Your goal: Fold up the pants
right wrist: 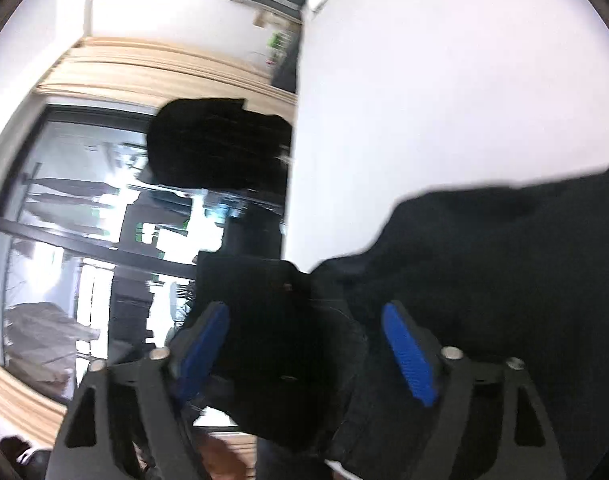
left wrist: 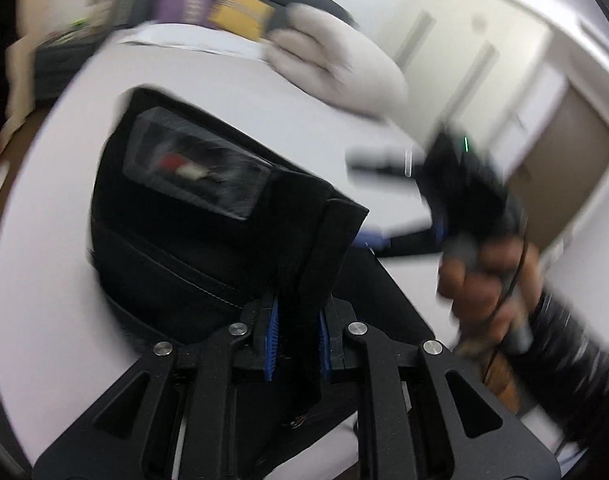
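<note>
Pants (left wrist: 192,240) lie on the white bed (left wrist: 56,240), black and partly doubled over. My left gripper (left wrist: 296,340) is closed on a thick folded edge of them, the cloth pinched between the blue pads. My right gripper (right wrist: 304,344) has its jaws wide apart, with dark cloth bunched between them but not pinched; I judge it is not holding. The fabric looks soft and limp, rather heavy, so it will sag and slide. I think it is best to take hold at a seam or at the thick edge, not in the loose middle.
</note>
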The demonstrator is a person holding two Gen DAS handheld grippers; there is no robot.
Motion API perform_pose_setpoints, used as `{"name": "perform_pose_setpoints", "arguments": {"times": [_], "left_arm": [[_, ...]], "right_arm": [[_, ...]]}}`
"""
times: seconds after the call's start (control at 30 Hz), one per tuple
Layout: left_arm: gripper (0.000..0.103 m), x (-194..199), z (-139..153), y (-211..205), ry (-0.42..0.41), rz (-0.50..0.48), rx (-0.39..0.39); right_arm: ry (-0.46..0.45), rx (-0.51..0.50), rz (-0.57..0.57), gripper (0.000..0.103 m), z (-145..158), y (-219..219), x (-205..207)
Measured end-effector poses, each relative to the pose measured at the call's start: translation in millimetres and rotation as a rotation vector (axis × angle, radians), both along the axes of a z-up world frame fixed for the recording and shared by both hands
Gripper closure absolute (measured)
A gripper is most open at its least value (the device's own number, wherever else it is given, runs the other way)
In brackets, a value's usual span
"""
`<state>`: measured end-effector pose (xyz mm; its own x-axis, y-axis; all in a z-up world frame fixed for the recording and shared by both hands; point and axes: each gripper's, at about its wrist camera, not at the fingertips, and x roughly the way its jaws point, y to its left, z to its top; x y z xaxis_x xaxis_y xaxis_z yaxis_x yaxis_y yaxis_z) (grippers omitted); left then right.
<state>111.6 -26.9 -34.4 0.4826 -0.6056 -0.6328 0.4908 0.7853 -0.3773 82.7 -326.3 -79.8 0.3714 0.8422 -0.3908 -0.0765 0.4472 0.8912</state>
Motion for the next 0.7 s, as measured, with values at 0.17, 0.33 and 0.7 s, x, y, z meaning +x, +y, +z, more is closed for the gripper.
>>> {"name": "perform_pose_setpoints", "arguments": {"times": [0.17,0.33,0.7], "left_arm": [[0.091,-13,-33,-67,0.015,-0.142,0.099],[0.091,-26,-42,-105,-0.022,-0.218,0.180],[0.091,-31,-49,-115,-0.054,-0.227,0.215]], "right_arm": [[0.015,0.014,0.041,0.007,-8,-24,-7],[0.115,-0.042,0.037,0.007,-39,-14,-15],[0.175,-0.111,-0.002,0.043,-52,-37,-29]]}}
